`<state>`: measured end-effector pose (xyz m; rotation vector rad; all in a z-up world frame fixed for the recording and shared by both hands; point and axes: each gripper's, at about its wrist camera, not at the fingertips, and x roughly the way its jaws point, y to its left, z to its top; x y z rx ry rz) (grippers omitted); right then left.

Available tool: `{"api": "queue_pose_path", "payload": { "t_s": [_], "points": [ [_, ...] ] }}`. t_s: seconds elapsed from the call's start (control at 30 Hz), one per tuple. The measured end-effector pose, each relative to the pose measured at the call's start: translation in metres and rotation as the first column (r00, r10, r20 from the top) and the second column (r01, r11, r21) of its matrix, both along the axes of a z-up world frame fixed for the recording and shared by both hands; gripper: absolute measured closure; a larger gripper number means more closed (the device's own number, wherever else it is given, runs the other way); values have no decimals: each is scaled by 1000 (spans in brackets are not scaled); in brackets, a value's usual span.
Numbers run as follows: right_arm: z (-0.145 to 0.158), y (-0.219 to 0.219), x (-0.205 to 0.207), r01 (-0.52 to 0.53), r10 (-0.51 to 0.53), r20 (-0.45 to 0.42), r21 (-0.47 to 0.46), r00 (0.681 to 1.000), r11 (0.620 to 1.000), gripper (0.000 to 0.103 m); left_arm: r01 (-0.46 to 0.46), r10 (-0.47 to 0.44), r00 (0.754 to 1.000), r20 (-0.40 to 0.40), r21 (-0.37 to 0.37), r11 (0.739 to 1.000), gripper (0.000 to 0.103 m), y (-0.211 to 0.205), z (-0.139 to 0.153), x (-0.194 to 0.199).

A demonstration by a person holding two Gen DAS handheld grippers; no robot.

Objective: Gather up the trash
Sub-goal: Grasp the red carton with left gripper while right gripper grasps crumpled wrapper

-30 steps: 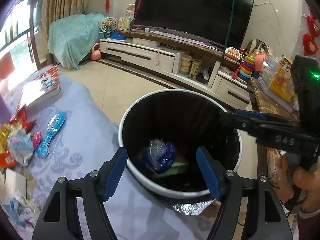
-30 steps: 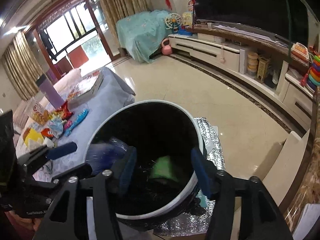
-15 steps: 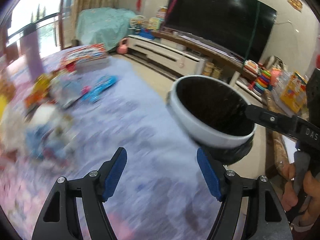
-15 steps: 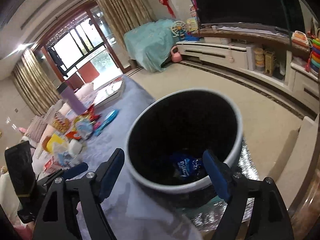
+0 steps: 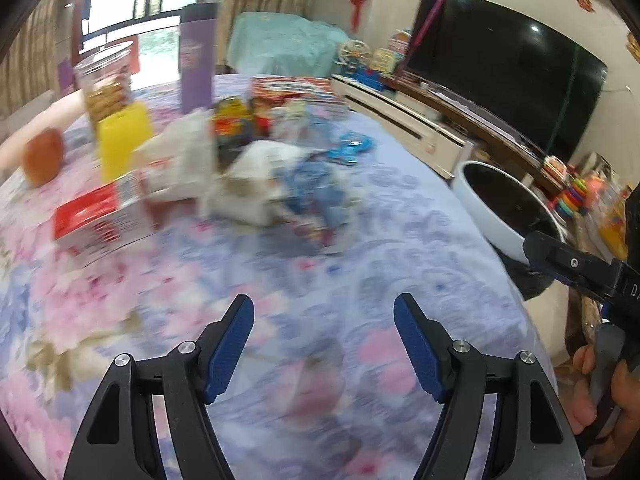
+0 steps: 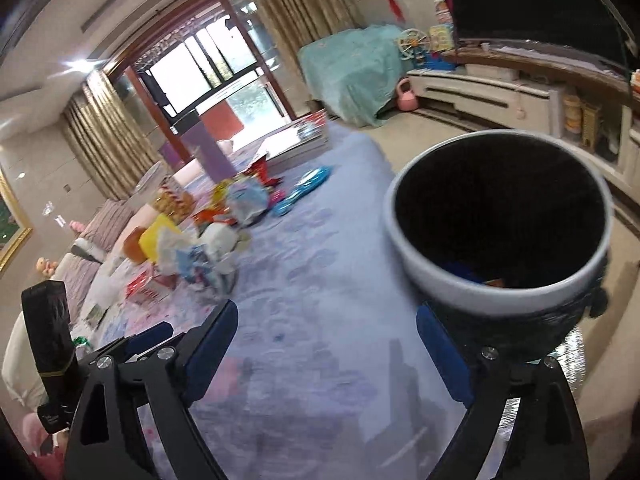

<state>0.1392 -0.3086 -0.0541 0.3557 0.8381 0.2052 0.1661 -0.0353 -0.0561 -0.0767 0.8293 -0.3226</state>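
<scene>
Swung away from the trash bin [image 5: 506, 208], the left gripper [image 5: 323, 340] now faced the cloth-covered table [image 5: 280, 320], fingers apart and empty. Ahead lay the wrapper pile [image 5: 280, 188], next to collect. The right gripper [image 6: 324, 352], also apart and empty, hovered with the bin just ahead to its right.

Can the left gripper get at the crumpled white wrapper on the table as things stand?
Probably yes: the left gripper is open and empty, and only bare tablecloth lies between it and the crumpled white wrapper.

Bare cloth [image 5: 320, 280] before wrapper heap [image 5: 280, 184]
</scene>
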Motion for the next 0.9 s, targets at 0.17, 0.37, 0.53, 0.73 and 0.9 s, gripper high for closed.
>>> {"api": "queue_pose_path", "payload": {
  "t_s": [0.17, 0.37, 0.53, 0.73, 0.9],
  "points": [
    [-1, 30, 2, -56, 56, 10, -2, 998, 998, 11, -62, 62, 998, -7, 1, 998, 31, 29, 5, -16],
    [-4, 56, 10, -107, 107, 3, 5, 994, 994, 11, -138, 138, 990, -19, 19, 990, 31, 61, 6, -27],
    [-9, 79, 19, -150, 150, -8, 13, 989, 989, 10, -183, 184, 983, -23, 38, 982, 31, 77, 11, -24],
    [-13, 100, 31, -201, 201, -18, 12, 979, 980, 11, -175, 177, 984, -34, 53, 983, 24, 92, 11, -1],
    [-16, 119, 45, -235, 234, -21, -14, 972, 972, 11, -134, 137, 990, -24, 103, 986, 24, 105, 9, 25]
  ]
}}
